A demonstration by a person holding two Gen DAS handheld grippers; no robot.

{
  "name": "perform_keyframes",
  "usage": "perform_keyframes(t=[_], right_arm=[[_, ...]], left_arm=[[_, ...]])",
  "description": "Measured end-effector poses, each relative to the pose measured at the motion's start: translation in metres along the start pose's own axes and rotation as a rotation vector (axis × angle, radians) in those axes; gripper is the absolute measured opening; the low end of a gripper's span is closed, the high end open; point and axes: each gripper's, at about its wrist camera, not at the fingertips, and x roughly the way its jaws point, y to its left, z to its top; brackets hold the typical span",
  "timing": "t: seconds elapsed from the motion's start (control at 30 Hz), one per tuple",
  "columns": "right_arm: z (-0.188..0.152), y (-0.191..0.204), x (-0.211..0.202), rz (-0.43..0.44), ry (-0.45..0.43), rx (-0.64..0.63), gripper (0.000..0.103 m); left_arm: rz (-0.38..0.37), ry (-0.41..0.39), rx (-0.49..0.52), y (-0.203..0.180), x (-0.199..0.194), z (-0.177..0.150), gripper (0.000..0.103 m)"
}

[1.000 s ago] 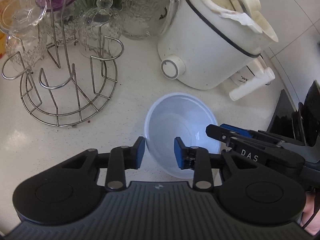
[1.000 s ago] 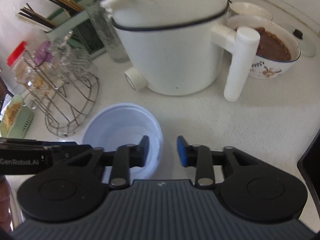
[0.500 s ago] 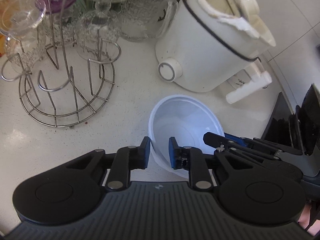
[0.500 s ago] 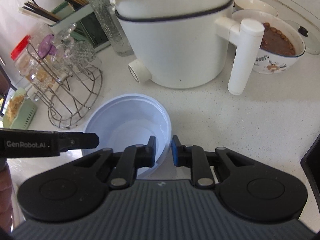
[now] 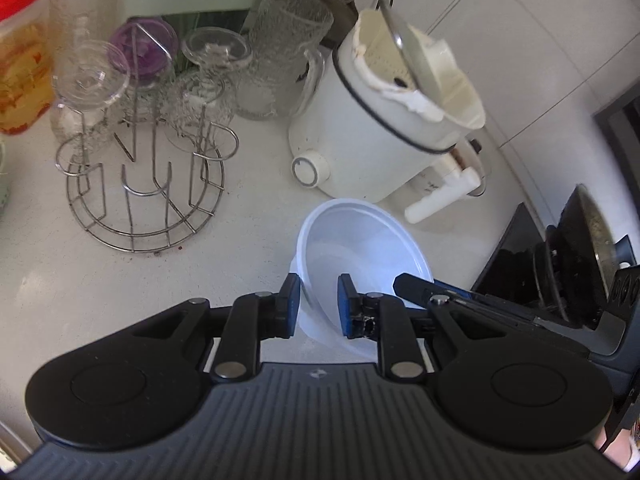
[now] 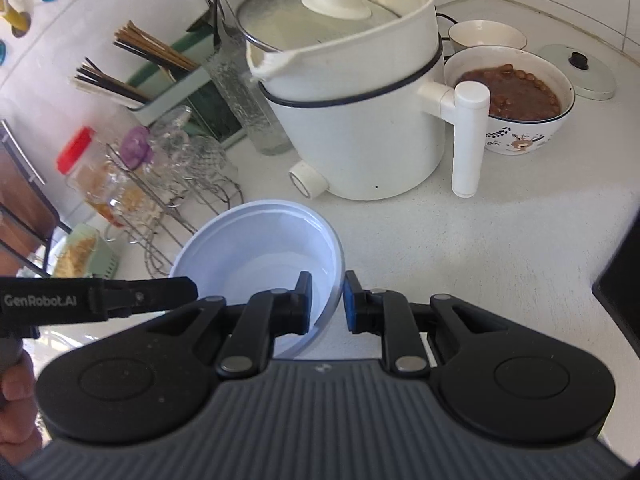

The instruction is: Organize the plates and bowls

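Observation:
A translucent white plastic bowl (image 5: pixel 360 248) is held between both grippers, lifted above the white counter. My left gripper (image 5: pixel 318 306) is shut on the bowl's left rim. My right gripper (image 6: pixel 327 304) is shut on the bowl's right rim; the bowl also shows in the right wrist view (image 6: pixel 256 248). In the left wrist view the bowl looks like two nested bowls, but I cannot tell for sure. A ceramic bowl of brown food (image 6: pixel 516 96) and a small empty bowl (image 6: pixel 486 34) stand at the back right.
A white electric pot (image 6: pixel 360 112) with a side handle stands just behind the bowl. A wire glass rack (image 5: pixel 144 192) with upturned glasses is to the left. A black stove and pan (image 5: pixel 576 256) are at the right. A pot lid (image 6: pixel 578 70) lies far right.
Both grippers closed on the bowl's rim from opposite sides and lifted it off the counter; the cameras now sit higher and see more of the back wall.

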Motion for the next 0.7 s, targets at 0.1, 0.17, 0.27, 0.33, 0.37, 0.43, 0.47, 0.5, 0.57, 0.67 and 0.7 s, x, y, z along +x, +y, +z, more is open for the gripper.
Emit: perform_keyframes(t=[0.1,0.17,0.27,0.33,0.37,0.43,0.47,0.5,0.57,0.67,0.7], right_arm=[[-0.001,0.008,-0.011,0.011,-0.008,-0.021,0.019],[-0.002,0.014,-0.019,0.014,-0.011,-0.041,0.019],[-0.004,0.022,-0.028,0.027,-0.019,-0.053,0.019],[-0.005,0.028,-0.033,0.035,-0.024,-0.068,0.019],[-0.007,0.032,-0.035,0.042,-0.027,-0.080,0.019],[-0.009,0.040,-0.039,0.055,-0.030,-0.100,0.020],[-0.010,0.044,-0.040,0.065,-0.030,-0.110,0.020],[-0.012,0.048,-0.041,0.073,-0.029,-0.120,0.020],[-0.015,0.057,-0.042,0.087,-0.027,-0.139,0.020],[-0.021,0.070,-0.043,0.106,-0.020,-0.162,0.020],[-0.023,0.073,-0.043,0.112,-0.017,-0.166,0.020]], left_arm=[[-0.007,-0.026,-0.018,0.000,-0.018,-0.006,0.023],[-0.015,-0.044,-0.032,0.002,-0.029,-0.010,0.023],[-0.013,-0.063,-0.050,0.007,-0.043,-0.017,0.023],[-0.007,-0.083,-0.059,0.010,-0.052,-0.023,0.023],[-0.001,-0.094,-0.065,0.013,-0.058,-0.026,0.023],[0.009,-0.111,-0.080,0.018,-0.067,-0.031,0.023],[0.015,-0.118,-0.092,0.021,-0.073,-0.034,0.023],[0.022,-0.125,-0.100,0.024,-0.077,-0.037,0.023],[0.039,-0.140,-0.106,0.029,-0.087,-0.043,0.023],[0.065,-0.149,-0.114,0.037,-0.097,-0.052,0.023],[0.072,-0.150,-0.118,0.040,-0.100,-0.055,0.023]])
